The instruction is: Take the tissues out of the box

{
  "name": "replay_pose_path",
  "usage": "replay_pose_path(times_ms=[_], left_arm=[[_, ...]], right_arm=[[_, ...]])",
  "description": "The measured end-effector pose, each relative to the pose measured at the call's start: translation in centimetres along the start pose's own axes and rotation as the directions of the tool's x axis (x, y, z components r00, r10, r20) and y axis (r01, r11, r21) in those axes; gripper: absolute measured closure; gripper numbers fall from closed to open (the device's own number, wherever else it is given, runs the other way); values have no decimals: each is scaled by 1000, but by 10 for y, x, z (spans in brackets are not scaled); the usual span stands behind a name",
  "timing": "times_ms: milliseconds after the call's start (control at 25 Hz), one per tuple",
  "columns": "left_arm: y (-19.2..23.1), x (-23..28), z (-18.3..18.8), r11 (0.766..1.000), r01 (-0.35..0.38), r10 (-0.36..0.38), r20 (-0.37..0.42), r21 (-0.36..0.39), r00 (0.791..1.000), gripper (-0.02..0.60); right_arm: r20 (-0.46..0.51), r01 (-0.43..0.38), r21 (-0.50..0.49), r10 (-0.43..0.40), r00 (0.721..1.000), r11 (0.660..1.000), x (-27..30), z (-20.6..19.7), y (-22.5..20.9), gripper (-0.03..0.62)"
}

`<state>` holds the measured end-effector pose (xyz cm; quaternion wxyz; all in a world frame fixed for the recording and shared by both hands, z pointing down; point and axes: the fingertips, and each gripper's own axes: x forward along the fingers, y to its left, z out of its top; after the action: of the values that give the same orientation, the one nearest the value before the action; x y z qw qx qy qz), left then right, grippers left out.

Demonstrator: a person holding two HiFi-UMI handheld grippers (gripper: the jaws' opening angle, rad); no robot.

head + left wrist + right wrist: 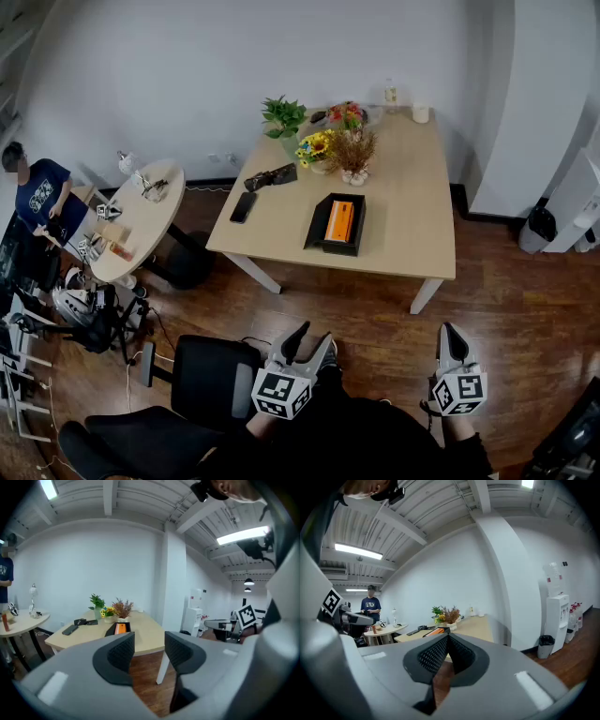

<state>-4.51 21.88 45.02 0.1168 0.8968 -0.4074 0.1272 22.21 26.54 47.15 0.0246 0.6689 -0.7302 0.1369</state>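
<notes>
The tissue box (pixel 337 223) is a black box with an orange top, lying on the wooden table (pixel 412 187) near its middle. It shows small and far off as the box (pixel 120 628) in the left gripper view and as an orange sliver (pixel 436 631) in the right gripper view. Both grippers hover low over the floor, well short of the table. My left gripper (pixel 312 339) (pixel 149 646) has its jaws a little apart with nothing between them. My right gripper (pixel 451 331) (pixel 446 639) is shut and empty.
Flowers (pixel 352 150), a potted plant (pixel 284 116), a phone (pixel 243 206) and a black item (pixel 270 177) share the table. A black chair (pixel 211 380) stands by my left gripper. A round table (pixel 141 220) and a person (pixel 37 197) are at the left, a bin (pixel 537 228) at the right.
</notes>
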Motion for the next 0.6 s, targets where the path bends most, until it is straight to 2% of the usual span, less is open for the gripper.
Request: replay_pose_path(times_ms=[120, 200, 360, 600], left_arm=[[51, 40, 19, 997, -23, 19, 42, 75, 999, 397], [84, 74, 22, 993, -13, 10, 29, 120, 1000, 390], [139, 161, 15, 991, 89, -79, -99, 96, 992, 341], [174, 263, 1, 970, 235, -210, -270, 62, 940, 262]], right_arm=[[18, 24, -14, -24, 1000, 1000, 46, 6, -1, 592], [19, 54, -24, -53, 998, 998, 76, 11, -2, 592], [1, 126, -45, -126, 992, 991, 139, 32, 0, 592], [-41, 181, -78, -184, 982, 980, 223, 67, 19, 592]])
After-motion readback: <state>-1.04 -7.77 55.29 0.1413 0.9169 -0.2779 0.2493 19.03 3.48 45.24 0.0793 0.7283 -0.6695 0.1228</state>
